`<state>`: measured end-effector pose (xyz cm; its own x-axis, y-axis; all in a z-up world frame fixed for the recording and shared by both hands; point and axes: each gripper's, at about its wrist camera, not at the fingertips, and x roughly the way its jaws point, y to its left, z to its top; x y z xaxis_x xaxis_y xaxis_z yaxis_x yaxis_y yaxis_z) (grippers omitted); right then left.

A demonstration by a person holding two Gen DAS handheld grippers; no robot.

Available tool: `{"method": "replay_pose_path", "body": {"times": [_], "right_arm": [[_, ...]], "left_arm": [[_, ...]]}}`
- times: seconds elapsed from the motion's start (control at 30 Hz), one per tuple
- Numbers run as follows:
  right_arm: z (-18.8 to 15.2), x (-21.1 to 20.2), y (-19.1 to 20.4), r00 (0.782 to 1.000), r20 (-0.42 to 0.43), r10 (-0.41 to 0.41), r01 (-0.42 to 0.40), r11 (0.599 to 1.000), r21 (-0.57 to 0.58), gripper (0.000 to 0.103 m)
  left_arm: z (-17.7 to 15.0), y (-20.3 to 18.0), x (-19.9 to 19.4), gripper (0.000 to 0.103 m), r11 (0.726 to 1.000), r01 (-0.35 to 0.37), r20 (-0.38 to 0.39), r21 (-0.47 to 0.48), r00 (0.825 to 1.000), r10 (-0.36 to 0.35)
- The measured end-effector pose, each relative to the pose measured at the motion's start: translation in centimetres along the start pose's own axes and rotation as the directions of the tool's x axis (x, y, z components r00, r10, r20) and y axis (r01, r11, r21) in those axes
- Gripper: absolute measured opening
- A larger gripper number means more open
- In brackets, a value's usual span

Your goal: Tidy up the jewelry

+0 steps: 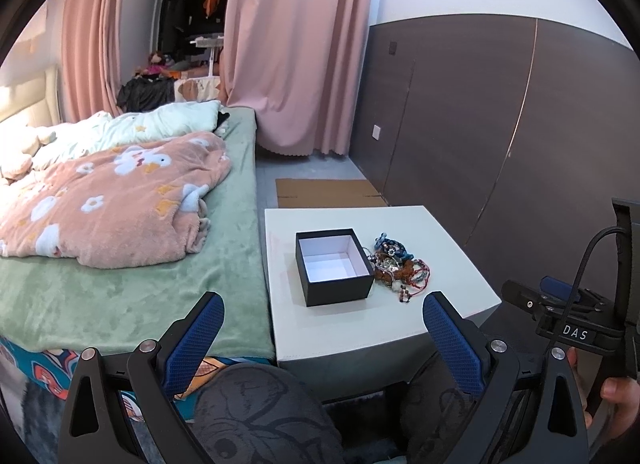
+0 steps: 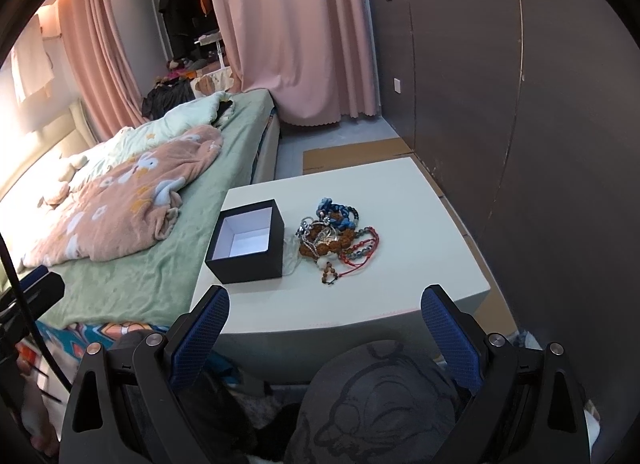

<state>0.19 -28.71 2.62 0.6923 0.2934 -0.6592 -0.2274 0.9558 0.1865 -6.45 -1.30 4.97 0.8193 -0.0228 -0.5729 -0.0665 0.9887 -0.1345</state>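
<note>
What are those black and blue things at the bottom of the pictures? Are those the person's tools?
Yes, two hand-held tongs. The left tongs and right tongs look alike: black angular frames with silver round bolts, each carrying two fingers faced with blue, finely textured pads. In the left view, the other tool shows a black cable and a small label reading DAS.

"DAS" label on right hand-held gripper (image 1: 524, 300).

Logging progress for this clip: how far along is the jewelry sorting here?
Nothing is done yet: the black box sits open and empty on the white table. Nothing is in hand; the left gripper and right gripper are both open, short of the table. The whole jewelry pile beside the box remains.
</note>
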Motion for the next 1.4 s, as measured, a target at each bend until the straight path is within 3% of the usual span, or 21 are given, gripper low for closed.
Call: {"method": "replay_pose_path", "body": {"times": [1.07, 1.4], "right_arm": [[0.7, -2.2, -0.7, 1.0, 0.018, -0.016, 0.016, 1.0, -0.011, 0.097], [1.8, -2.8, -2.3, 1.0, 0.023, 0.008, -0.008, 1.0, 0.007, 0.097]], "left_arm": [[1.1, -1.5, -1.3, 0.1, 0.999, 0.044, 0.027, 0.002, 0.999, -0.044], [2.1, -2.1, -0.7, 0.1, 1.0, 0.02, 0.048, 0.018, 0.999, -0.021]]}}
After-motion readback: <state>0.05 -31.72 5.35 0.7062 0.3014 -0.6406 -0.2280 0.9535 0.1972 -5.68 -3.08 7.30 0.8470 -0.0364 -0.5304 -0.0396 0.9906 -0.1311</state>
